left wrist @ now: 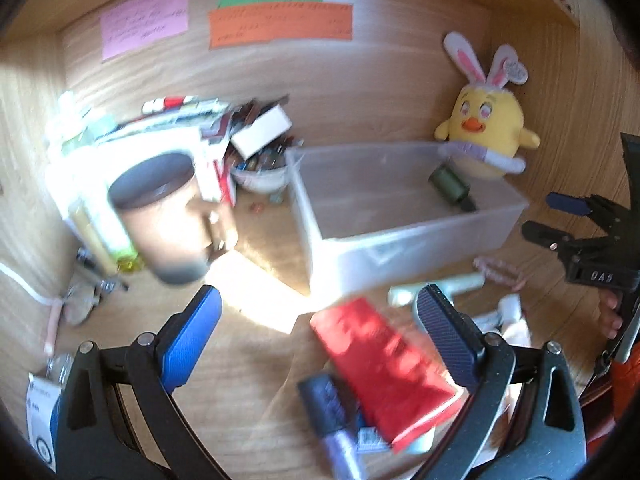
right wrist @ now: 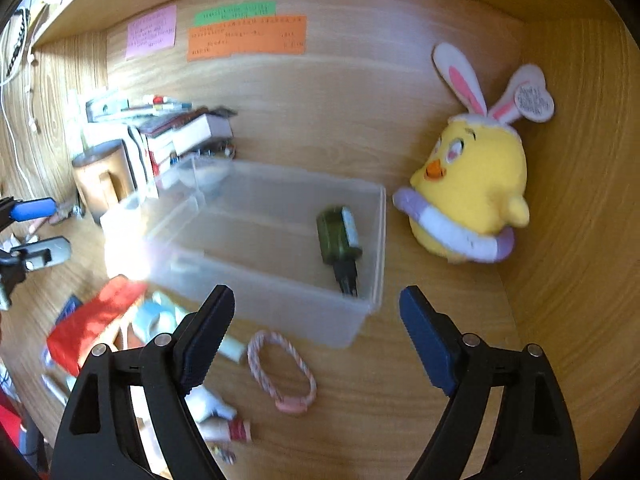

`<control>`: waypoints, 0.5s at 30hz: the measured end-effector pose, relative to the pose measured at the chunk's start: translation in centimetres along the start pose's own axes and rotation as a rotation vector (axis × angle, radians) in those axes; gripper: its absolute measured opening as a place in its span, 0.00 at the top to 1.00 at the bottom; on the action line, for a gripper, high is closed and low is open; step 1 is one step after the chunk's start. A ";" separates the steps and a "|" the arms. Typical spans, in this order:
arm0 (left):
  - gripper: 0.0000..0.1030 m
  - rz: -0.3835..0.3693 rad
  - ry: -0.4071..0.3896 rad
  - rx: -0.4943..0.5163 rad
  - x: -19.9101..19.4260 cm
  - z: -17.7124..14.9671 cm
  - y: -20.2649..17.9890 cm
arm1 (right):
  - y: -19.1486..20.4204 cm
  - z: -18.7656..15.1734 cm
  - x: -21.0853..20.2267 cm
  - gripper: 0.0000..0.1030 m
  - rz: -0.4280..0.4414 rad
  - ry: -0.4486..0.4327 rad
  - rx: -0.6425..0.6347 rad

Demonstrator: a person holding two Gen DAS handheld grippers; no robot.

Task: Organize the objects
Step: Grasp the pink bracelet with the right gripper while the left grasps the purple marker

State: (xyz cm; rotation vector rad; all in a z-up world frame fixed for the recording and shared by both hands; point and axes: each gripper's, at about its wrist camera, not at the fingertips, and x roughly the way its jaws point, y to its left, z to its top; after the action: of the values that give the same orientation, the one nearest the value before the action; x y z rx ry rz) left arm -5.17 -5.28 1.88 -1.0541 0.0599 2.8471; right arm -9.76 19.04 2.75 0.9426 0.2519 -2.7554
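Note:
A clear plastic bin [left wrist: 400,208] [right wrist: 376,240] stands on the wooden desk, and a dark green bottle [left wrist: 450,186] [right wrist: 338,236] lies inside it. My left gripper [left wrist: 320,304] is open with nothing between its fingers, hanging over a red packet [left wrist: 384,364] in front of the bin. My right gripper [right wrist: 316,300] is also open and holds nothing, just before the bin's near corner. A pink and white braided bracelet [right wrist: 280,372] lies below it. Each view catches the other gripper at its edge: the right gripper [left wrist: 544,216] and the left gripper [right wrist: 54,228].
A yellow plush chick [right wrist: 476,196] [left wrist: 488,128] with rabbit ears leans in the back right corner. A brown mug [left wrist: 168,216], stacked books [right wrist: 180,132] and a bowl [left wrist: 260,176] crowd the back left. Tubes [right wrist: 224,404] and a purple pen [left wrist: 340,440] lie loose at the front.

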 end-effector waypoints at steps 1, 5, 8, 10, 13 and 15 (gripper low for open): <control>0.03 0.006 0.013 -0.008 0.1 -0.6 0.3 | -0.2 -0.5 0.1 0.20 -0.001 0.014 0.004; 0.03 0.015 0.059 -0.057 0.1 -2.6 1.6 | -0.8 -2.0 0.4 0.20 0.000 0.057 0.030; 0.04 0.018 0.077 -0.095 -0.1 -3.9 2.6 | -1.3 -2.9 0.5 0.20 -0.005 0.080 0.047; 0.11 0.017 0.087 -0.118 -0.2 -4.6 3.1 | -1.6 -3.5 0.6 0.20 -0.007 0.099 0.058; 0.22 -0.008 0.114 -0.150 -0.1 -5.3 3.7 | -2.1 -4.4 0.9 0.20 -0.015 0.128 0.074; 0.23 -0.023 0.132 -0.166 0.1 -5.7 3.9 | -2.4 -4.8 1.1 0.20 -0.014 0.145 0.088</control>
State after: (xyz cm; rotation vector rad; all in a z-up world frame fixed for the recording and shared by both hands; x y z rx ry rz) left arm -2.01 -9.52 -2.52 -1.2649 -0.1801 2.7976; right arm -8.43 22.27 -1.51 1.1693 0.1629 -2.7337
